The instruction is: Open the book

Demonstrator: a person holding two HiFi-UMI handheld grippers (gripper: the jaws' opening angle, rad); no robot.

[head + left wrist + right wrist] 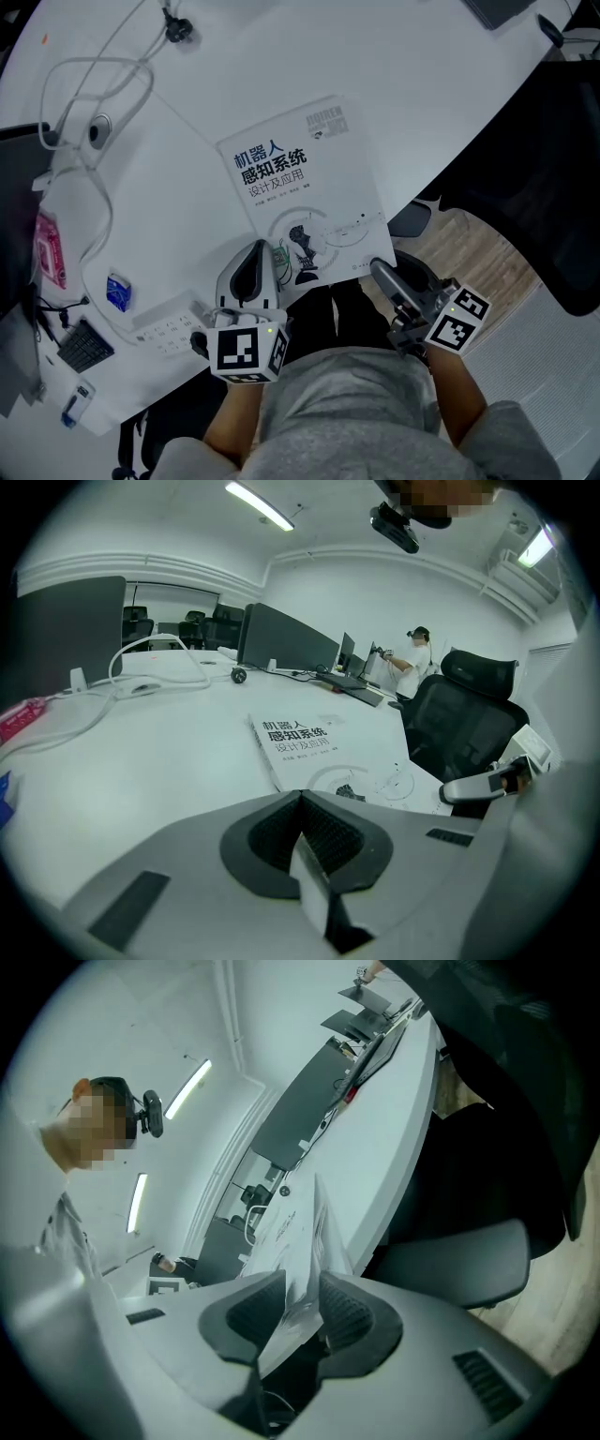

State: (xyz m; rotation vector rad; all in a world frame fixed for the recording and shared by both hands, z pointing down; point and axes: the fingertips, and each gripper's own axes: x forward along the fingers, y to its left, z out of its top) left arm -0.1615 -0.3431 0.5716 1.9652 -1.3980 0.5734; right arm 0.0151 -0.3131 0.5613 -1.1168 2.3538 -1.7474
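Right tool (380, 270) is clamping the near right corner of the book (302, 178), with the paper pressed between its jaws. Left tool (257, 251) is holding its jaws together at the book's near left corner. The book is lying cover up at the near edge of the table (187, 187), slightly overhanging it.

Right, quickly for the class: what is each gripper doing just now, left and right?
Left gripper: closed, nothing between its jaws.
Right gripper: closed on the corner of the book.

White book (305, 187) — closed, cover up, flat
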